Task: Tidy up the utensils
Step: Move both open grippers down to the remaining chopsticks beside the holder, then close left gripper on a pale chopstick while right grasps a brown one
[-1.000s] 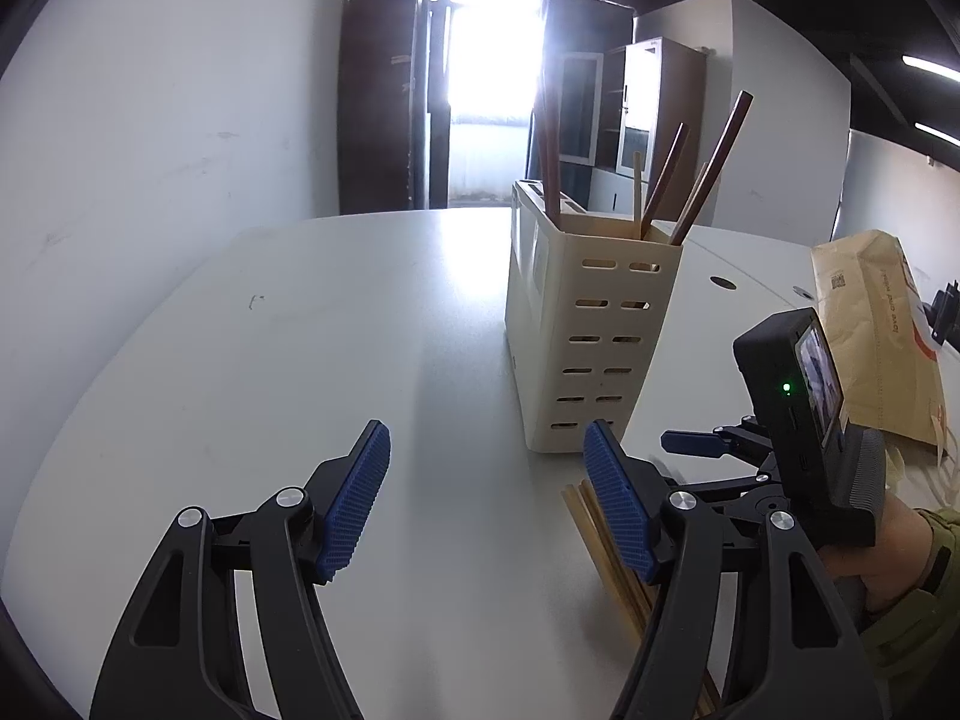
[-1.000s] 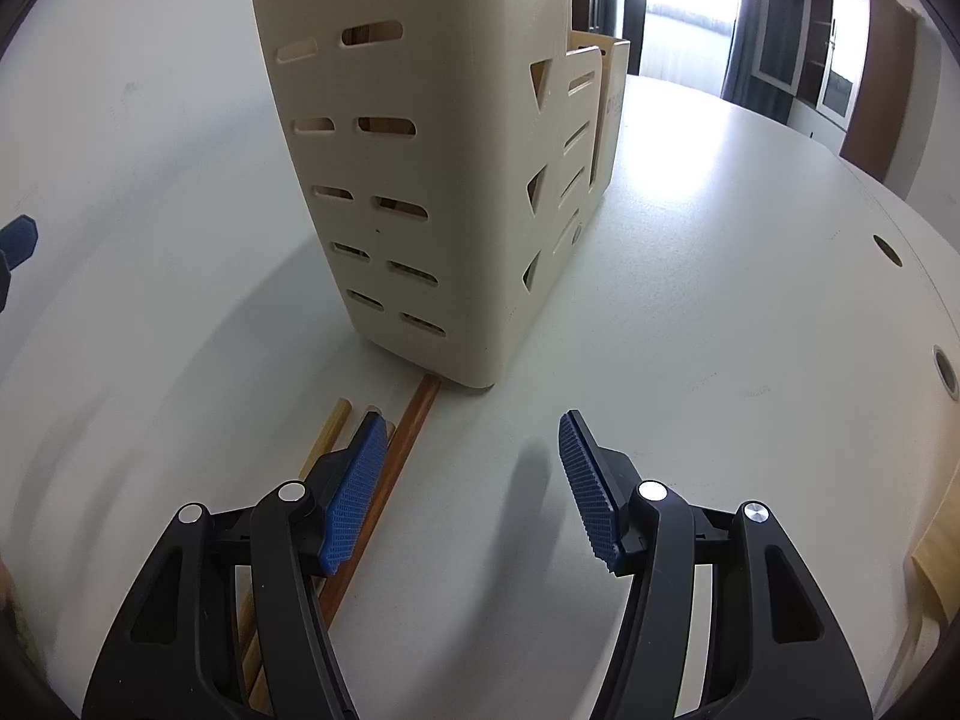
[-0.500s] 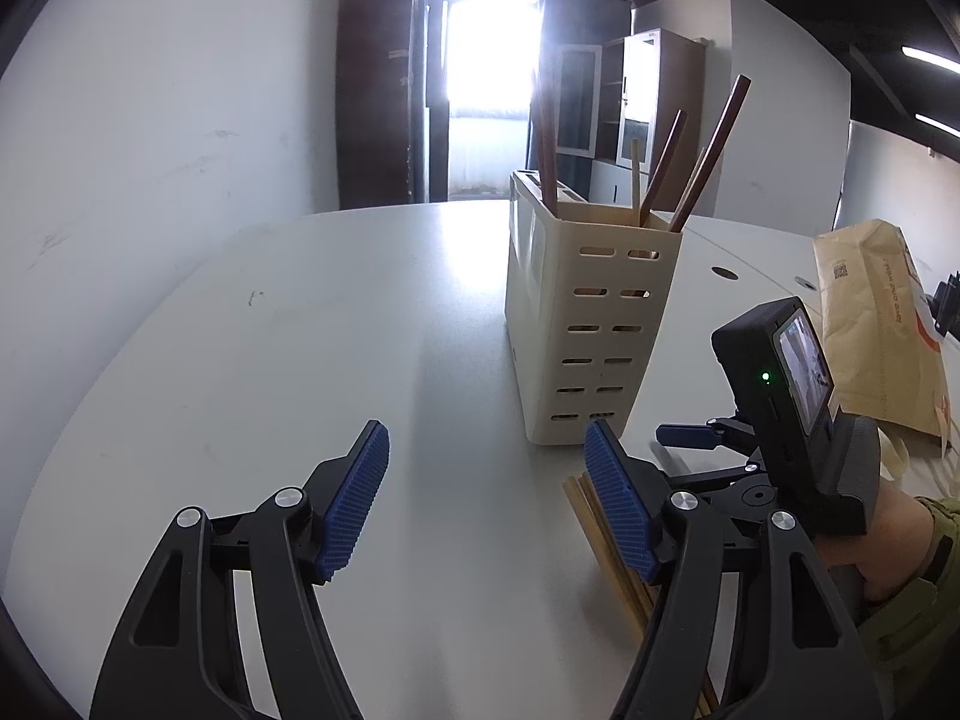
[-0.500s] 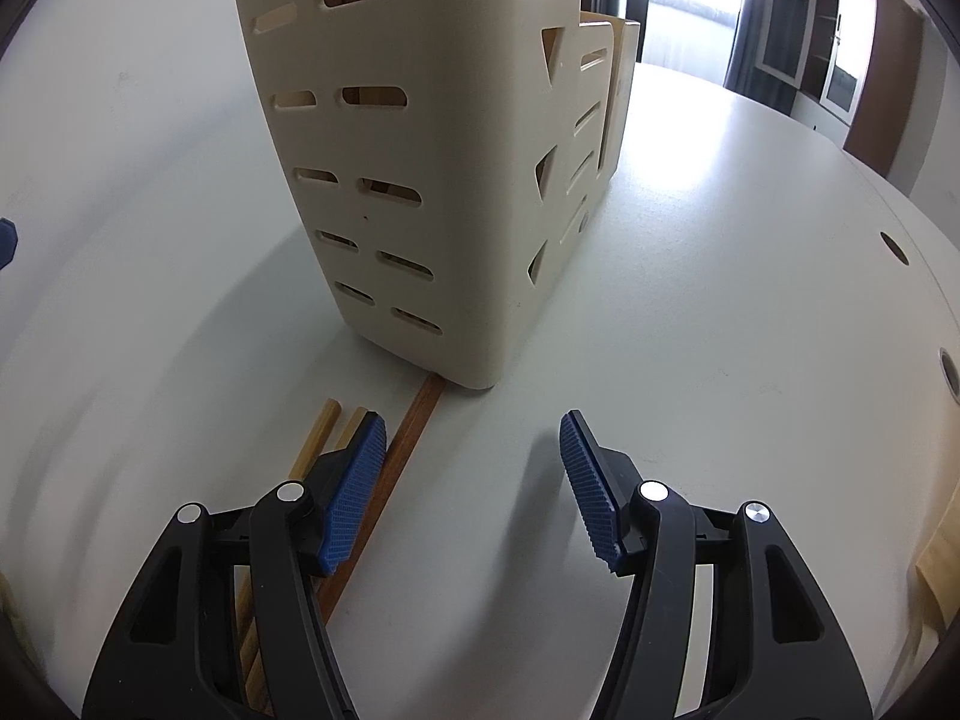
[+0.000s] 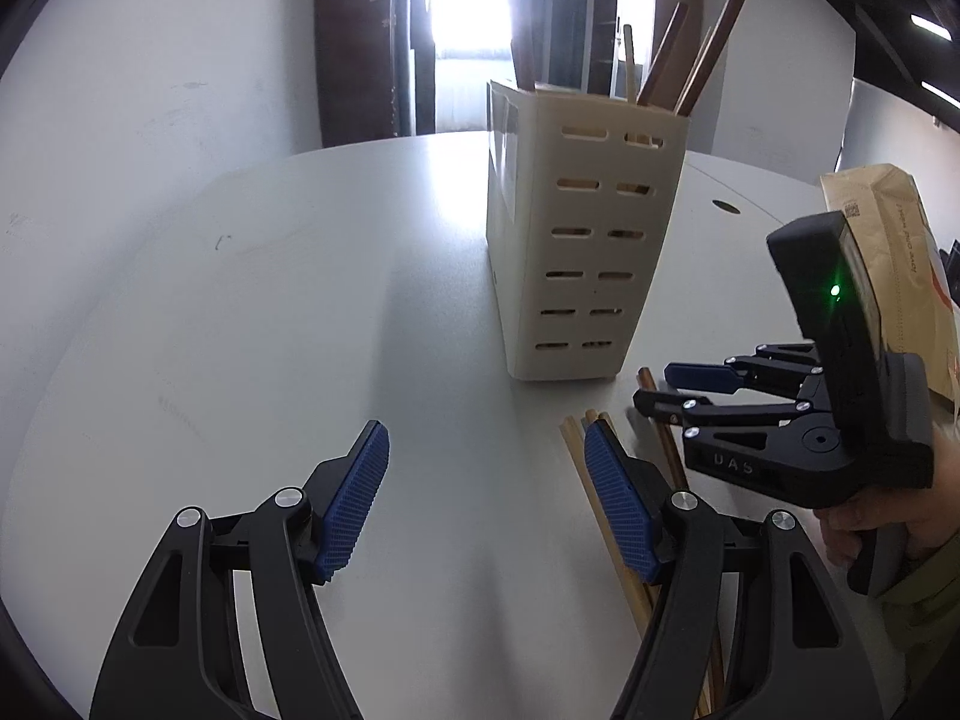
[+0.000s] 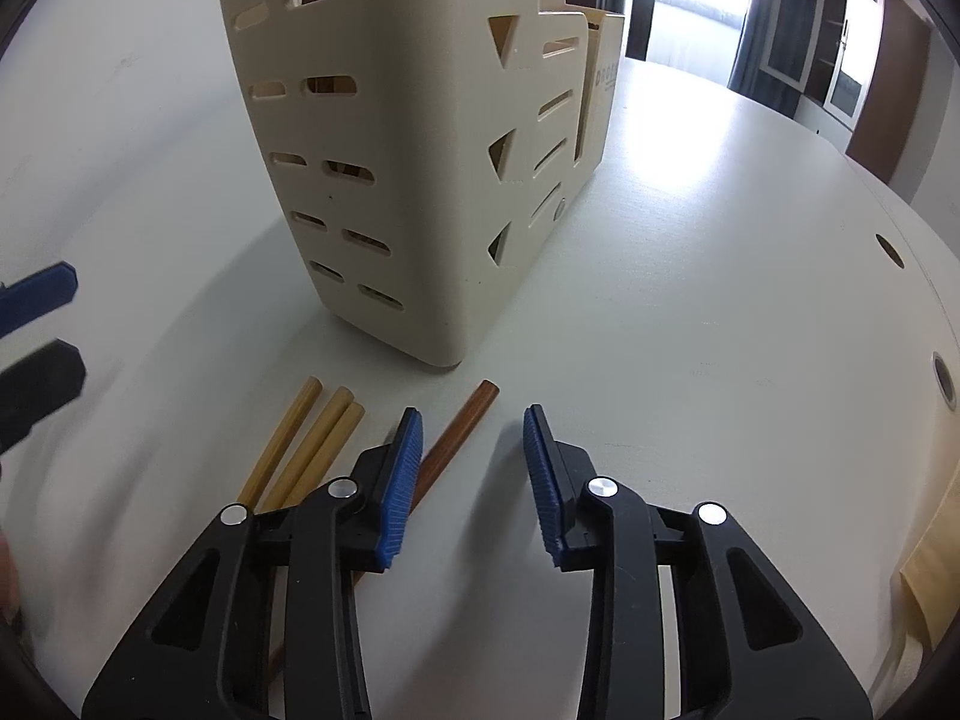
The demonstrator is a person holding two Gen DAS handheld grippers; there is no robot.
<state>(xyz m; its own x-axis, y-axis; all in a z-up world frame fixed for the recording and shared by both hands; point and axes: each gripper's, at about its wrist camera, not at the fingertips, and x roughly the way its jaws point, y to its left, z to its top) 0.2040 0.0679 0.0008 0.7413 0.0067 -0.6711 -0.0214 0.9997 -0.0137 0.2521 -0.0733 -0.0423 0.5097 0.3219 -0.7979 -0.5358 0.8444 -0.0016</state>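
On the white table [image 6: 690, 276], going left to right in the right wrist view, 3 pale bamboo chopsticks [image 6: 300, 444] lie side by side, then 1 dark brown chopstick [image 6: 462, 426], then the right gripper [image 6: 471, 468], whose left pad sits just beside that brown stick. Its jaws have just been closing, yet nothing lies between them: the stick runs under and outside the left pad, its long axis pointing away toward the foot of the cream utensil holder [image 6: 390, 150], tip near its base. The right hand is the nearer, I judge, and must shift left to straddle the stick. The left gripper [image 5: 486, 504] hangs wide open and empty, its right pad over the pale sticks (the holder already carries about 5 upright sticks, hard to count exactly).
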